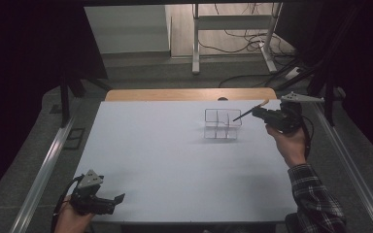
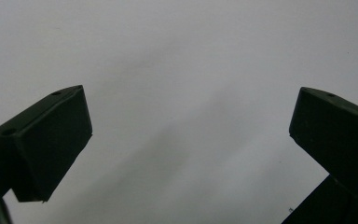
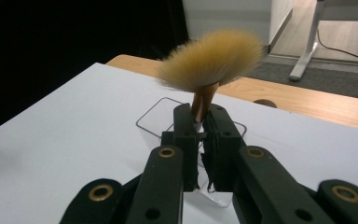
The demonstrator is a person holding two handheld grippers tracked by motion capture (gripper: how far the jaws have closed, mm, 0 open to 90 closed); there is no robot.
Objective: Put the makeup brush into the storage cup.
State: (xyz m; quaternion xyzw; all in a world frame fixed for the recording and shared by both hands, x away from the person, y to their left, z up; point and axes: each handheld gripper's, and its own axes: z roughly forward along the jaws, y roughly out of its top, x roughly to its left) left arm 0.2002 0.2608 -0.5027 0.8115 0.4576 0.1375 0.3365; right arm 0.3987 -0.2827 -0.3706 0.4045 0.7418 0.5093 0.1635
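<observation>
A makeup brush (image 1: 243, 115) with a dark handle and tan bristles (image 3: 212, 58) is clamped in my right gripper (image 1: 261, 113) (image 3: 199, 114), which is shut on the handle just below the ferrule. The bristle end points up and away. The handle's thin tip slants down over the right side of a clear divided box (image 1: 222, 124) (image 3: 152, 111) on the white table. Whether the tip touches the box I cannot tell. My left gripper (image 1: 117, 204) (image 2: 191, 112) rests at the table's near left corner, open, with nothing between its fingers.
The white tabletop (image 1: 175, 165) spreads between the two hands. A wooden edge (image 1: 189, 94) runs along its far side. Desk legs and loose cables (image 1: 233, 43) stand on the floor behind. Metal rails (image 1: 43, 165) flank the table.
</observation>
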